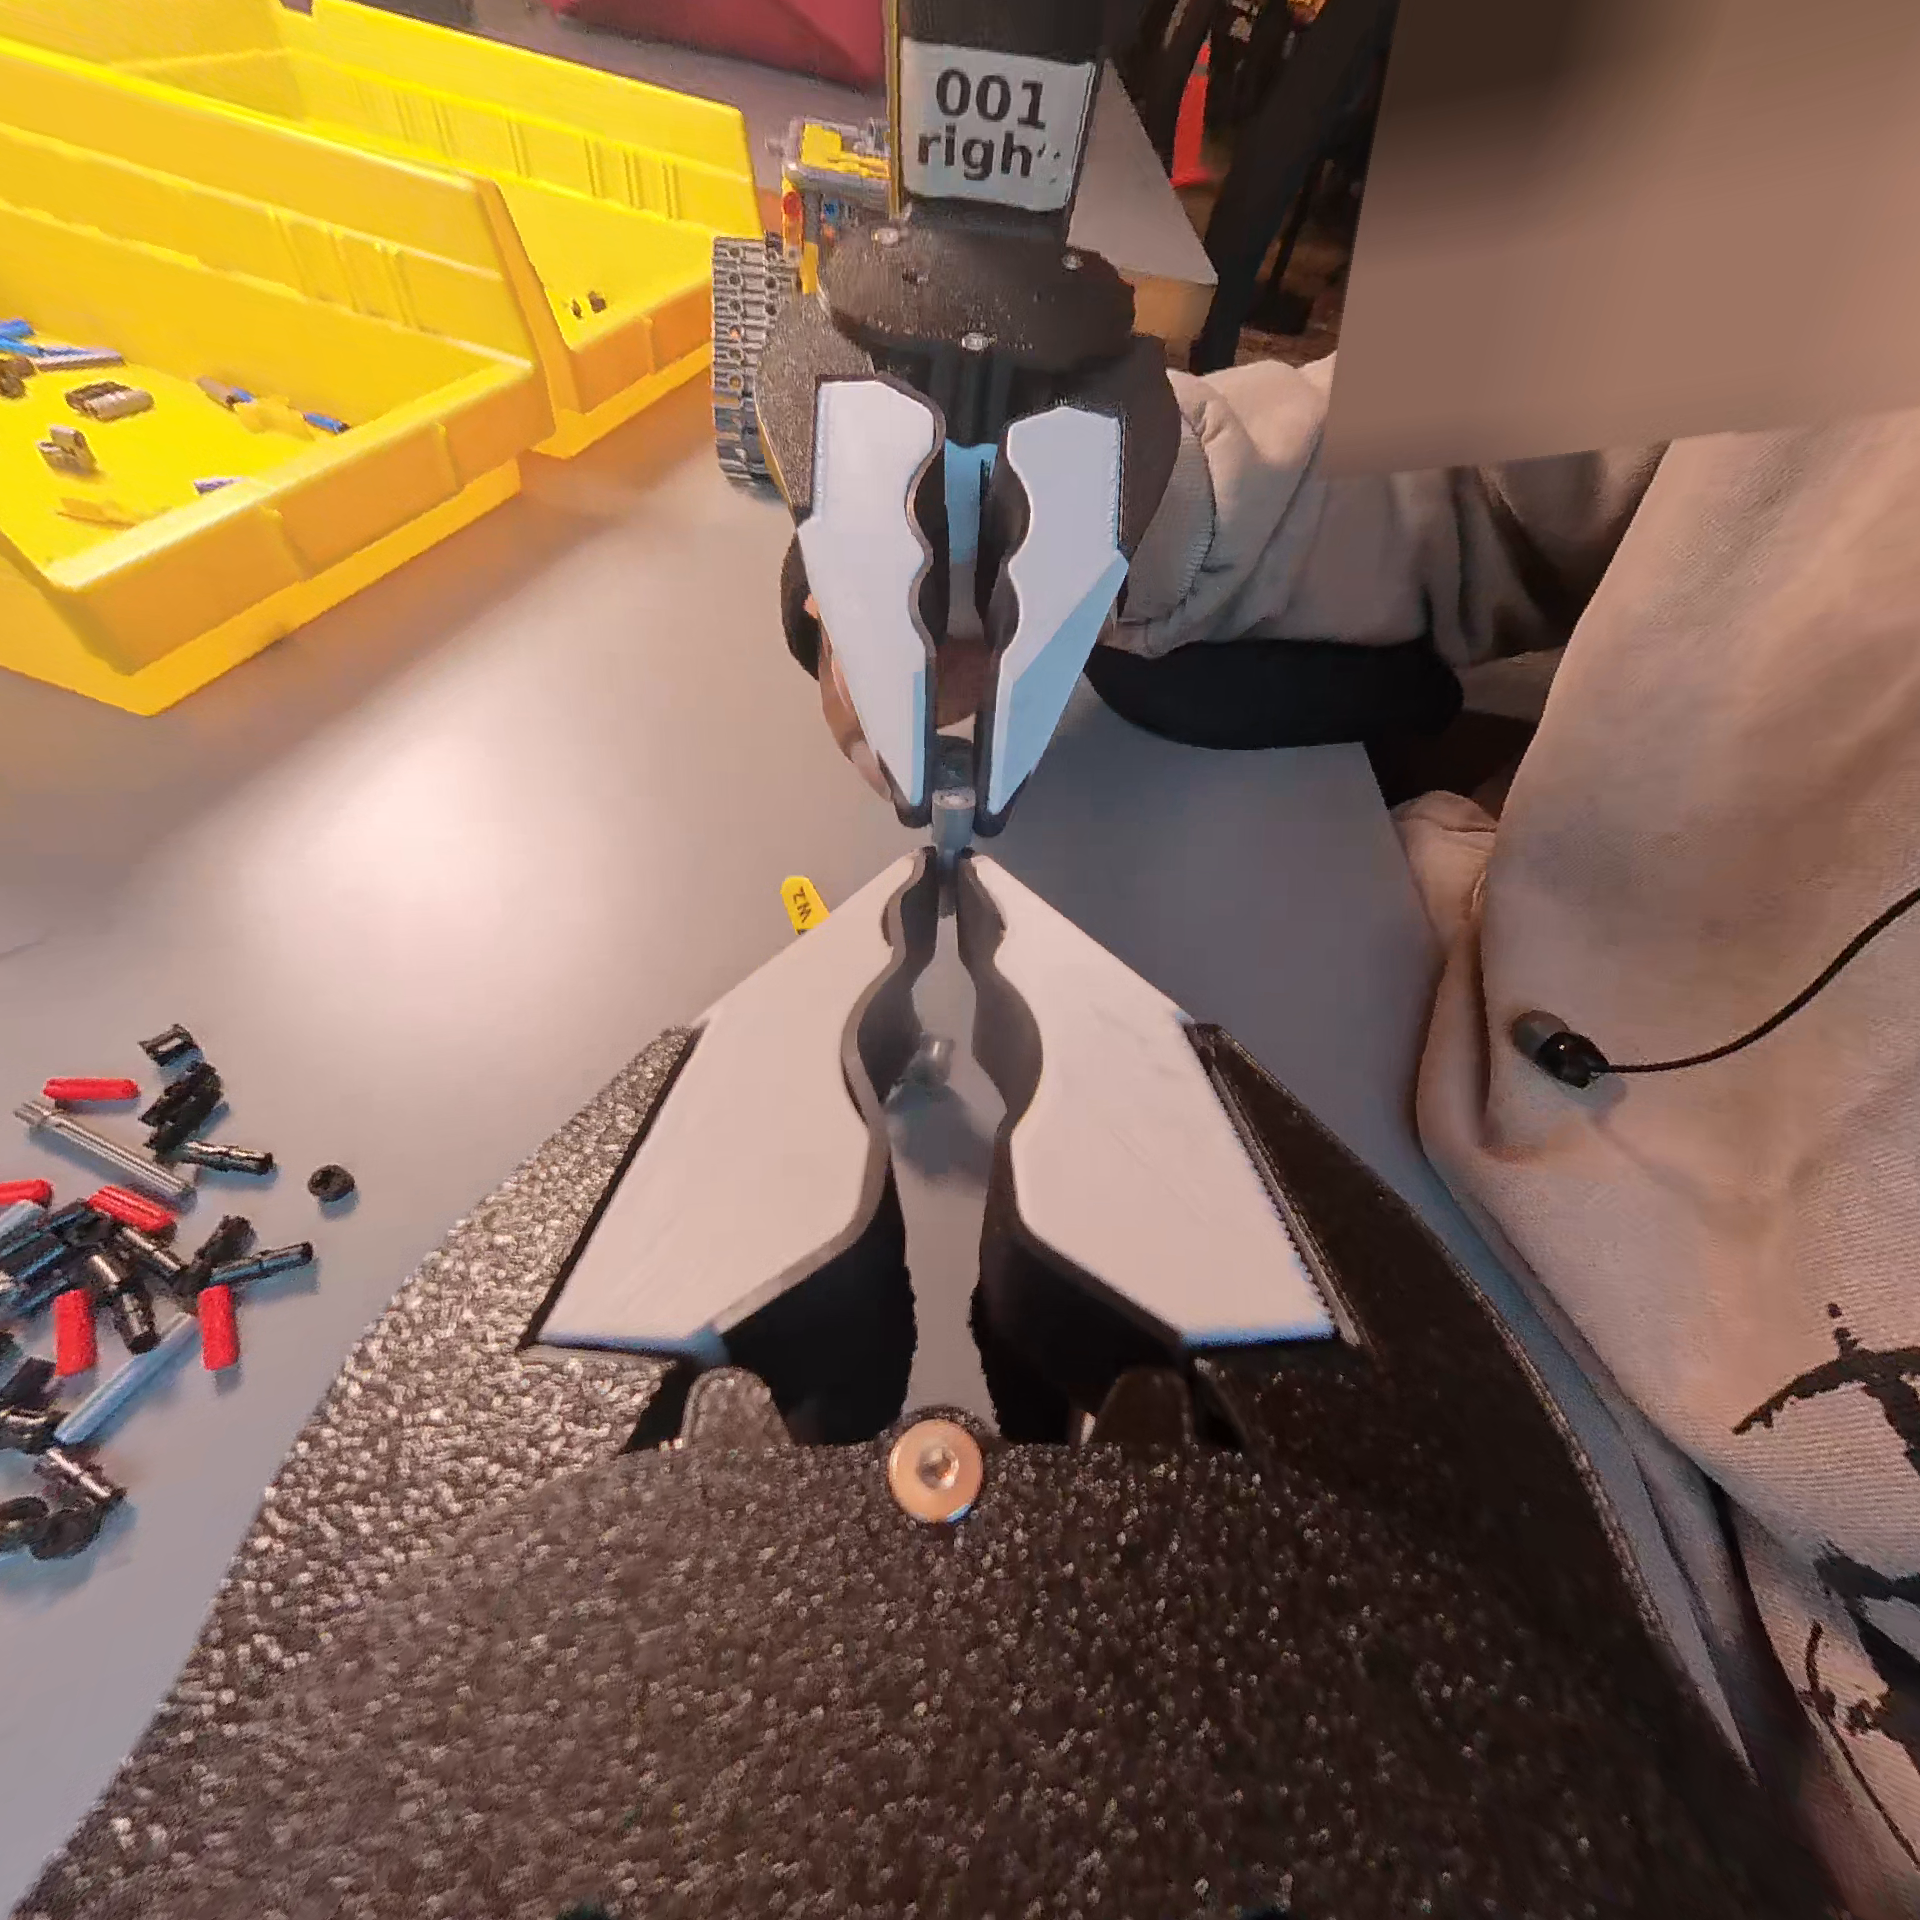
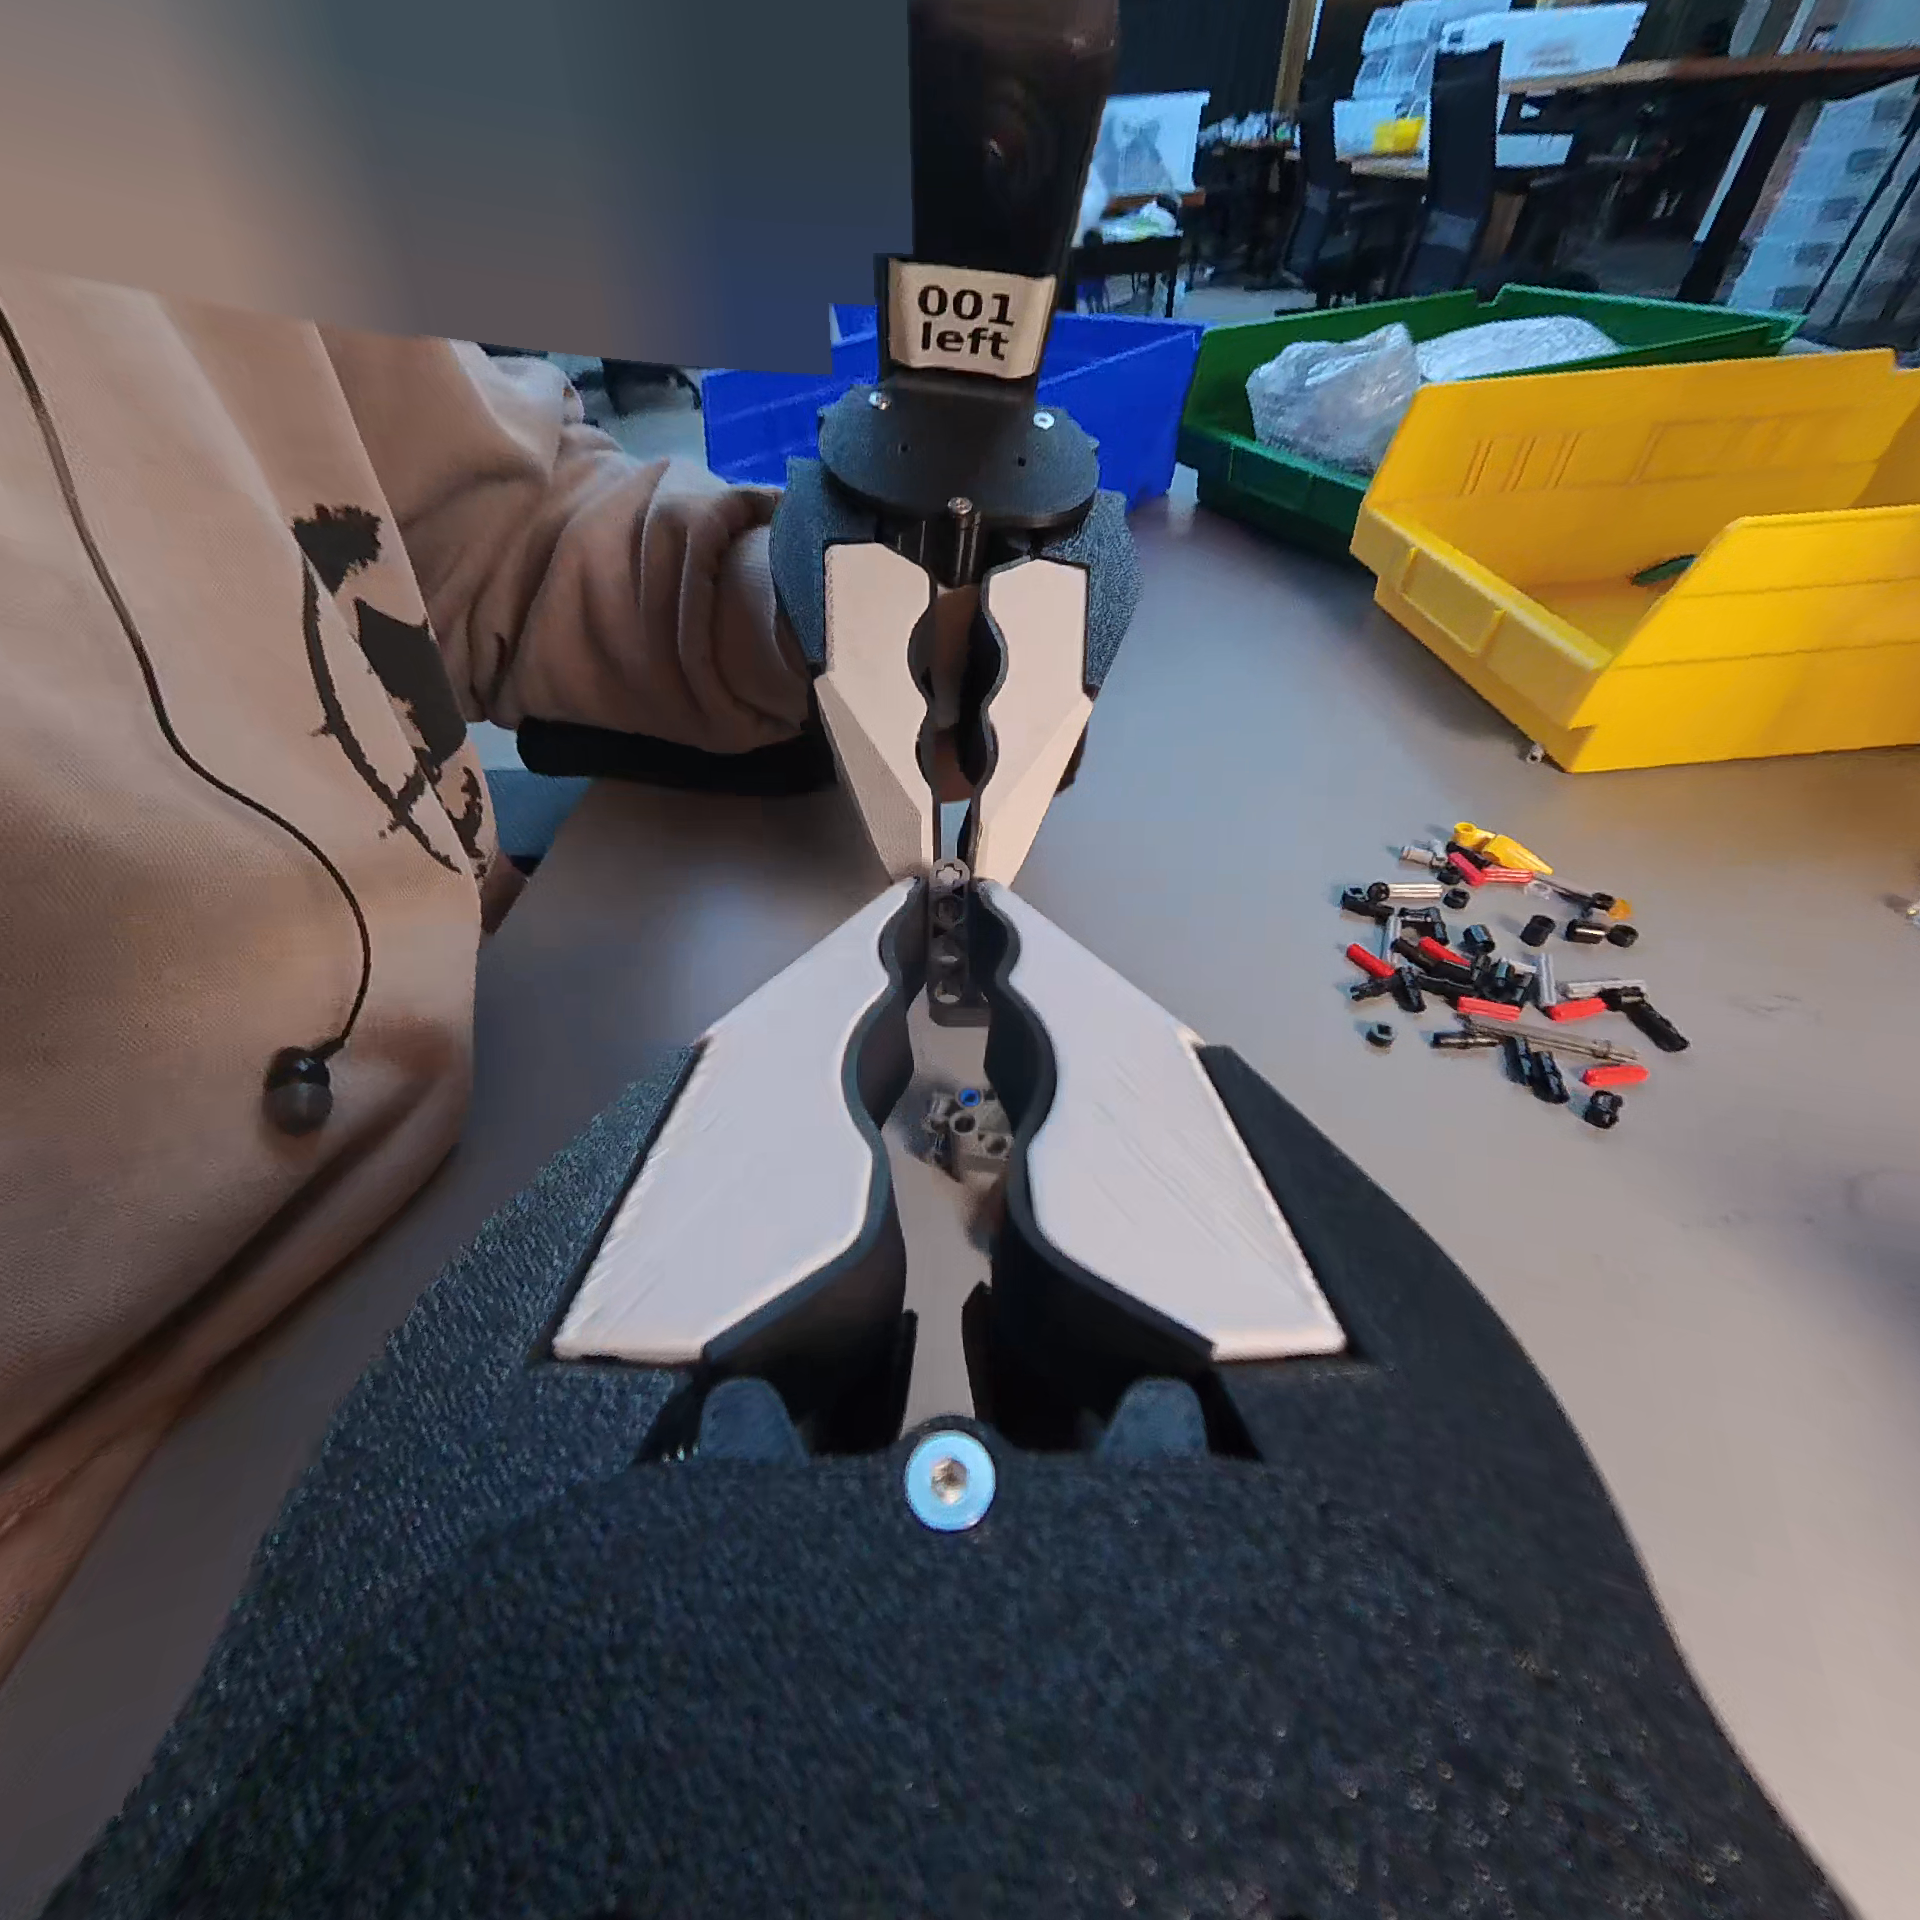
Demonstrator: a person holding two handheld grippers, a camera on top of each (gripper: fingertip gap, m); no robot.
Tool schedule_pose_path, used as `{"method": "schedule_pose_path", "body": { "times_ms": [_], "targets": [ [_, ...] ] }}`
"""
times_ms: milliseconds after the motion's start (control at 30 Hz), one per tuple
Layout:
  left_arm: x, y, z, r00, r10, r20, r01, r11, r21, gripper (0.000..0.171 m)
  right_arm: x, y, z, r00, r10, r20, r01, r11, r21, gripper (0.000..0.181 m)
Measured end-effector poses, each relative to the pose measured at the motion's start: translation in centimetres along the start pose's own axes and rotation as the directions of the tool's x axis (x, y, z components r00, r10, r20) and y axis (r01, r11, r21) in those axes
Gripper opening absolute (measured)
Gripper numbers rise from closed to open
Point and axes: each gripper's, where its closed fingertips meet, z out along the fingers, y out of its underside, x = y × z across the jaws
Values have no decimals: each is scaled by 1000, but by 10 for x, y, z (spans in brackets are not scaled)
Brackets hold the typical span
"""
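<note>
My two grippers meet tip to tip above the grey table (image 1: 468,831). My left gripper (image 1: 948,868) is shut on a small grey pin (image 1: 951,831) that sticks out past its tips. My right gripper (image 2: 951,894) is shut on a dark perforated beam (image 2: 951,956) held lengthwise between its fingers. In the left wrist view the right gripper (image 1: 951,808) comes in from above, with the pin at the beam's end. In the right wrist view the left gripper (image 2: 951,857) faces me, tips against the beam's end hole. A small grey connector (image 2: 961,1127) lies on the table below.
Yellow bins (image 1: 312,312) stand at the back left, with a tracked model (image 1: 748,343) beside them. A pile of black, red and grey small parts (image 1: 104,1268) lies on the table (image 2: 1496,977). Yellow (image 2: 1662,582), green (image 2: 1455,364) and blue (image 2: 1101,384) bins stand farther off. A person's beige sleeve (image 1: 1299,540) is close.
</note>
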Motion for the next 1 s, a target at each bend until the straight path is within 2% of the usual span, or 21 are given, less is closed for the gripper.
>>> {"method": "schedule_pose_path", "body": {
  "times_ms": [233, 267, 300, 333, 367, 400, 433, 467, 533, 600, 633, 733, 867, 933, 1000],
  "targets": [
    [0, -17, -1, 999, 2, 35, -4, 999, 54, 4, 6, -24, -5, 986, 156, 53, -164, 968, 192, 2],
    [2, -4, 6, 999, 26, 30, -25, 999, -23, 0, 6, -33, -8, 983, 170, 63, -180, 955, 234, 0],
    [8, 41, 23, 997, 72, 12, -67, 970, -234, 2, 18, -76, -34, 959, 253, 125, -282, 829, 482, 0],
    [25, 65, 37, 996, 72, -49, -83, 948, -306, 3, 35, -98, -58, 965, 250, 76, -247, 779, 576, 0],
    [31, 47, 38, 989, 146, -35, -150, 958, -244, 4, 41, -98, -63, 984, 163, -78, -100, 850, 518, 0],
    [19, 10, 27, 986, 162, 31, -157, 980, -126, 4, 37, -97, -61, 984, 91, -150, -14, 893, 450, 0],
    [1, -19, 12, 987, 137, 89, -133, 990, -43, 3, 36, -91, -60, 982, 90, -168, -11, 907, 420, 0],
    [-10, -31, 4, 987, 120, 106, -118, 993, -24, 2, 34, -83, -59, 984, 108, -144, -42, 915, 401, 0],
    [-17, -25, 4, 981, 143, 130, -135, 989, -68, 4, 27, -73, -61, 990, 101, -102, -57, 929, 365, 0],
    [-20, -13, 9, 981, 140, 131, -128, 987, -95, 4, 32, -48, -53, 985, -17, -169, 45, 986, 162, 5],
    [-22, -8, 10, 977, 160, 143, -144, 982, -120, 4, 34, -36, -48, 982, -60, -179, 74, 995, 72, 14],
    [-27, 5, 9, 949, 258, 181, -219, 953, -210, 4, 25, 0, -28, 979, -147, -140, 126, 981, -147, 29],
    [-21, 16, 11, 944, 285, 167, -239, 939, -248, 4, 17, 33, -7, 939, -321, -123, 258, 893, -368, 27],
    [-20, 24, 12, 943, 297, 153, -248, 929, -274, 4, 14, 39, 0, 927, -360, -106, 292, 870, -399, 6],
    [-19, 28, 11, 942, 300, 148, -251, 926, -284, 4, 13, 44, 3, 933, -349, -88, 284, 864, -417, 5]
  ]
}}
